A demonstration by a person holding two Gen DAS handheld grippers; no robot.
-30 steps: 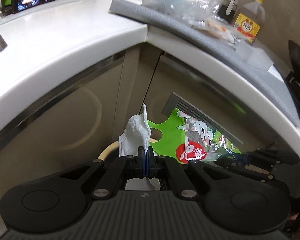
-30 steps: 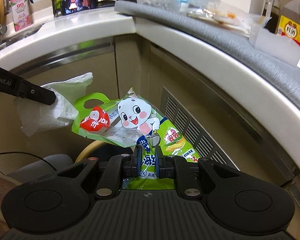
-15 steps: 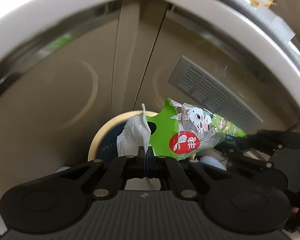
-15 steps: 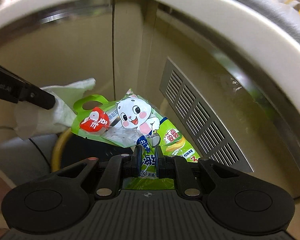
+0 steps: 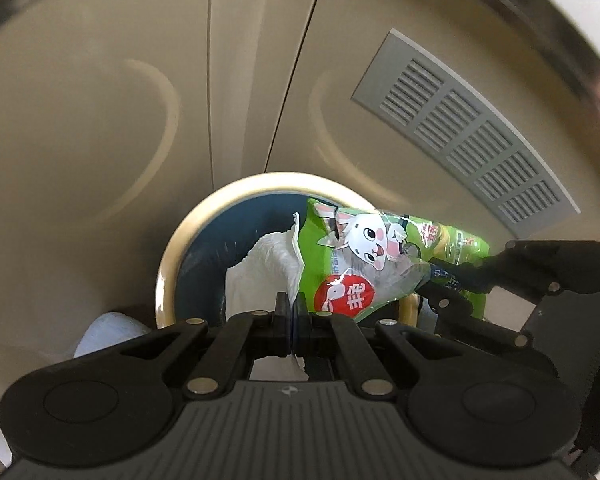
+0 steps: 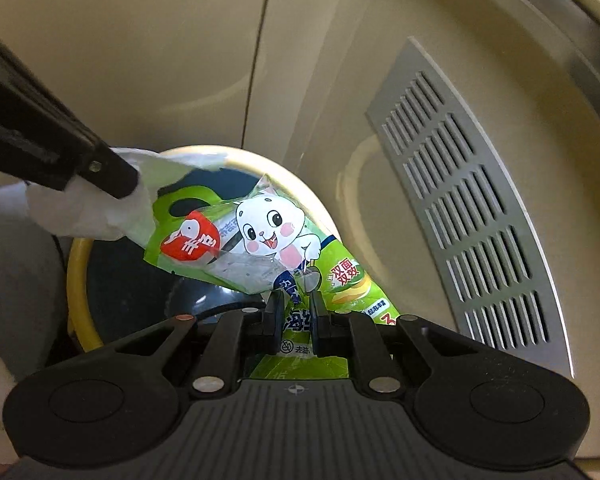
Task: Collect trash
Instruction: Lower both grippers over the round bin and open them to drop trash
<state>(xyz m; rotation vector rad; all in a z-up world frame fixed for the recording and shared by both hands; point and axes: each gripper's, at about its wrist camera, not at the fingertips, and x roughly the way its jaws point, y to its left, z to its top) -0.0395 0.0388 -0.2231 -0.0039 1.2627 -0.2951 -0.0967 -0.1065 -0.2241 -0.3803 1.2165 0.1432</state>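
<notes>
Left gripper (image 5: 291, 312) clamped on white tissue (image 5: 264, 268), right gripper (image 6: 294, 312) clamped on green wrapper (image 6: 260, 244); both over bin (image 5: 188, 224), wrapper at tissue's 3 o'clock, touching.

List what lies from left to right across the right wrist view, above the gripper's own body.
left gripper → white tissue → green snack bag → grey vent grille

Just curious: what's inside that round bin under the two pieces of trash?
The bin shows a dark liner and nothing else that I can make out. The green wrapper and white tissue cover much of its opening, hiding whatever lies beneath.
</notes>
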